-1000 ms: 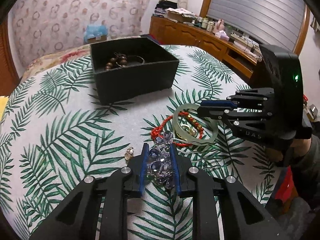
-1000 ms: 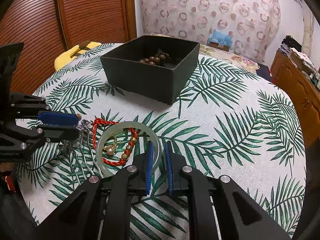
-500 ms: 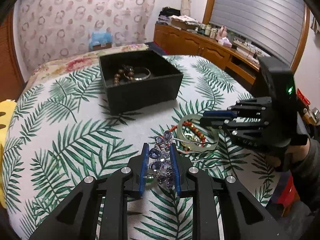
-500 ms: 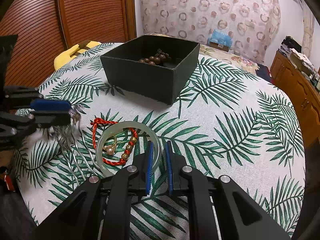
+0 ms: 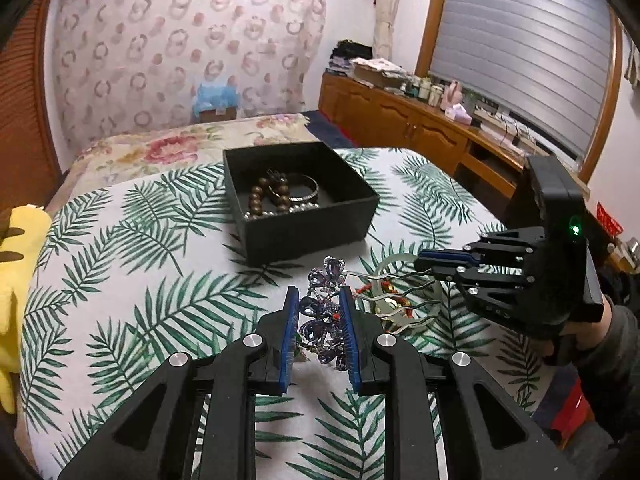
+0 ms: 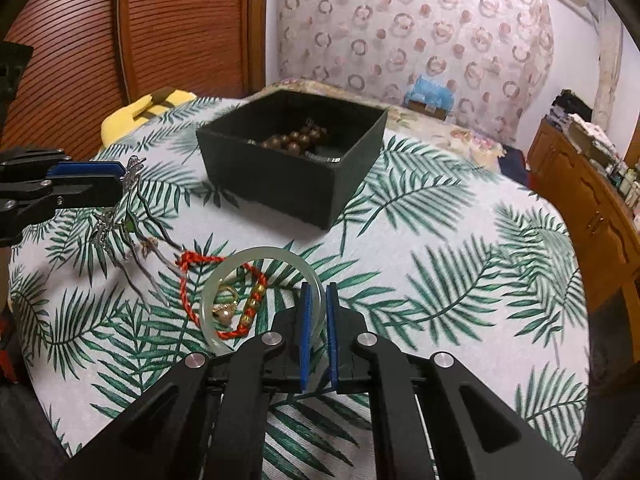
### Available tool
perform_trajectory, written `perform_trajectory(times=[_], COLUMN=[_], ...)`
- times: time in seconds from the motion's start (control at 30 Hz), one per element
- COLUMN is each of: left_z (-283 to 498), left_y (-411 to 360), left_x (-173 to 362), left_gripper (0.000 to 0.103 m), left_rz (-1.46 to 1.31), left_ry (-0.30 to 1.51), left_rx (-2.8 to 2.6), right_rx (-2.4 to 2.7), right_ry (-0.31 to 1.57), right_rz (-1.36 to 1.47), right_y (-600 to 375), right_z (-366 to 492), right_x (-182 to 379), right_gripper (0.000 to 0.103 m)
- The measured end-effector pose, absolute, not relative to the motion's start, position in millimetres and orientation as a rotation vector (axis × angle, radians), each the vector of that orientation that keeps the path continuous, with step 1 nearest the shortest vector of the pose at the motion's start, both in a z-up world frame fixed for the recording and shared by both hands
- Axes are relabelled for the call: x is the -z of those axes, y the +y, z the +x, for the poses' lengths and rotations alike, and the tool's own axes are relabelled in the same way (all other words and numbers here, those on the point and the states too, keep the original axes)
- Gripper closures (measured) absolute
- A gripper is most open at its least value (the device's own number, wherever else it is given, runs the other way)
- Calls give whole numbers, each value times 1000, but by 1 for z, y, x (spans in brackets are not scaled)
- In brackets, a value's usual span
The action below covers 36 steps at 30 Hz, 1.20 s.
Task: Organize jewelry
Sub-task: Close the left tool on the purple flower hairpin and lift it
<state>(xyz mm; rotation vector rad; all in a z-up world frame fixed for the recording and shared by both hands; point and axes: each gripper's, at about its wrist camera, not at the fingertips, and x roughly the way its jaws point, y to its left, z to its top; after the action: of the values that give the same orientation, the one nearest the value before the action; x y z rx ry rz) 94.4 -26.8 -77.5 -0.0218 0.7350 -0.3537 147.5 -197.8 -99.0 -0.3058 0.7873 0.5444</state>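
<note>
— Grippers first: what is each one doing?

— Left gripper (image 5: 319,330) is clamped on a purple rhinestone hair comb (image 5: 326,312), blue pads pressing the jewelled flower top from both sides. The comb is lifted off the palm-leaf tablecloth (image 5: 132,280), its wavy metal prongs (image 5: 396,300) sticking out to the right, over the bangle.

— And the right gripper (image 6: 316,320)?

— Its jaws are closing, nearly together, with the rim of the pale jade bangle (image 6: 224,280) running between the pads. Whether the pads already press on it, I cannot tell.

— Where does the bangle lie?

— Flat on the cloth, in front of the black box (image 6: 296,168). A red braided cord bracelet (image 6: 188,264) with gold beads is draped across it, and a small gold ring with a pearl (image 6: 226,312) sits inside its circle.

— What's in the box?

— Brown wooden bead bracelet (image 5: 264,200) and a silver bangle (image 5: 306,190), both on the bottom. The box stands open at the middle of the table, well apart from both grippers.

— Anything else?

— Something yellow (image 5: 16,288) at the table's left edge, and a bed with a floral cover (image 5: 168,144) behind it.
</note>
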Motion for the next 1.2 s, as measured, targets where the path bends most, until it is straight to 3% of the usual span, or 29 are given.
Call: perform_trajectory(times=[0.23, 0.73, 1.2], left_z=[100, 114, 119], left_y=[-12, 15, 56], left_x=[74, 87, 86], left_gripper=[84, 84, 84], left_rz=[-71, 134, 3], left_ry=[721, 780, 822], left_rx=[337, 139, 163], right_rx=[-539, -539, -544], right_ry=[782, 801, 807], right_rz=[-327, -316, -319], right_y=[-195, -197, -193], right_z=[146, 146, 147], right_x=[97, 104, 107], right_gripper=[95, 95, 95])
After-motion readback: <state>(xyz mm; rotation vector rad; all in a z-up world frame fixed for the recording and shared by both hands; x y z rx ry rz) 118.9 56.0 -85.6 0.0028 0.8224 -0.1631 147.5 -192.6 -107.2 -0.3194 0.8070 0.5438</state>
